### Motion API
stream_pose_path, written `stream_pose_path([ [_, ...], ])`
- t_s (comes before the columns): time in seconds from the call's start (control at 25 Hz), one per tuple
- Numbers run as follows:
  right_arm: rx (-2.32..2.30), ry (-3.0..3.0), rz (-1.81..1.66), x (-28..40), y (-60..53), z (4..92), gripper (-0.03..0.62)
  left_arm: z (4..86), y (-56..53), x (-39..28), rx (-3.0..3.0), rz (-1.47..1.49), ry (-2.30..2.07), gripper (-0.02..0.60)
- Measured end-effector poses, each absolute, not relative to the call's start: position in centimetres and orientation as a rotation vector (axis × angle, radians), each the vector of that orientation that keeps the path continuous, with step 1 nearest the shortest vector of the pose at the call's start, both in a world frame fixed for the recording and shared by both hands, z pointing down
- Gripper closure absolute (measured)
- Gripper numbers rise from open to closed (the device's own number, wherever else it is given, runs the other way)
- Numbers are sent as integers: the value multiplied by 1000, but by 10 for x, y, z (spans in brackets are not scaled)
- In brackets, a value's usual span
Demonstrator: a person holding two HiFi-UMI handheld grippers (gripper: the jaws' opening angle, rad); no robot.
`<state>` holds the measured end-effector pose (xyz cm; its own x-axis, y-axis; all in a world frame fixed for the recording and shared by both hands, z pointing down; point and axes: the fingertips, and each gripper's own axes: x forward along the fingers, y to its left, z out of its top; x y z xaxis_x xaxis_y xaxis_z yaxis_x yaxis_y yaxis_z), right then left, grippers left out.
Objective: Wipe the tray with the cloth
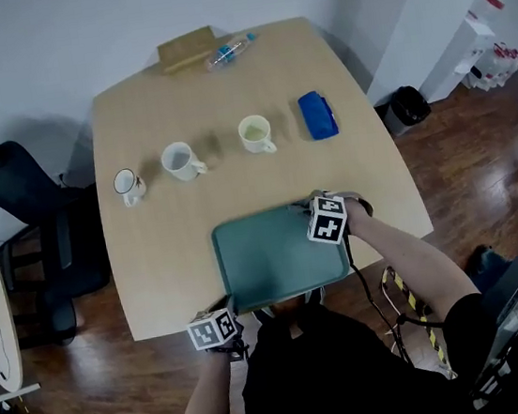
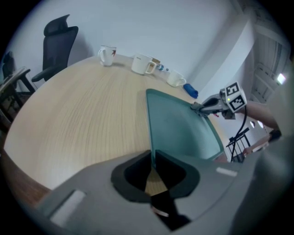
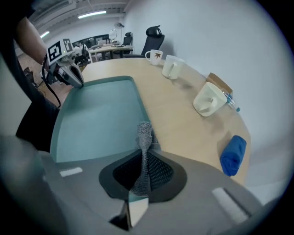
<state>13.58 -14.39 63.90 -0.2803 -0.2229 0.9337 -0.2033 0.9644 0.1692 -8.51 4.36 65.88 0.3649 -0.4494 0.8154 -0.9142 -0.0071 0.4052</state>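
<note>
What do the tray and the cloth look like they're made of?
The tray: probably plastic, teal, smooth matt surface with a thin raised rim. The cloth: grey mesh-like knitted fabric; its grid of holes shows, and it bunches limply.

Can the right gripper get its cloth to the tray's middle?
Probably yes: the right gripper holds the cloth at one corner of the bare tray; the left gripper clamps the opposite corner.

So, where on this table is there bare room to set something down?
Bare wood left of the tray, in front of the small mug; also the band between the mugs and the far box. Crowded: the line of mugs through the blue roll.
</note>
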Motion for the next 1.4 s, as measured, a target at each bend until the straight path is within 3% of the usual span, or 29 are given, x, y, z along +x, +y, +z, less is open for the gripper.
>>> stream_pose_path([
  [0.32, 277, -1852, 35, 133, -148, 648, 569, 658, 42, -93, 1608, 533, -1269, 548],
  [1.0, -44, -1915, 243, 149, 49, 648, 569, 662, 43, -95, 1605, 559, -1269, 552],
  [1.4, 335, -1928, 106, 169, -117, 623, 569, 660, 43, -94, 1592, 595, -1275, 552],
])
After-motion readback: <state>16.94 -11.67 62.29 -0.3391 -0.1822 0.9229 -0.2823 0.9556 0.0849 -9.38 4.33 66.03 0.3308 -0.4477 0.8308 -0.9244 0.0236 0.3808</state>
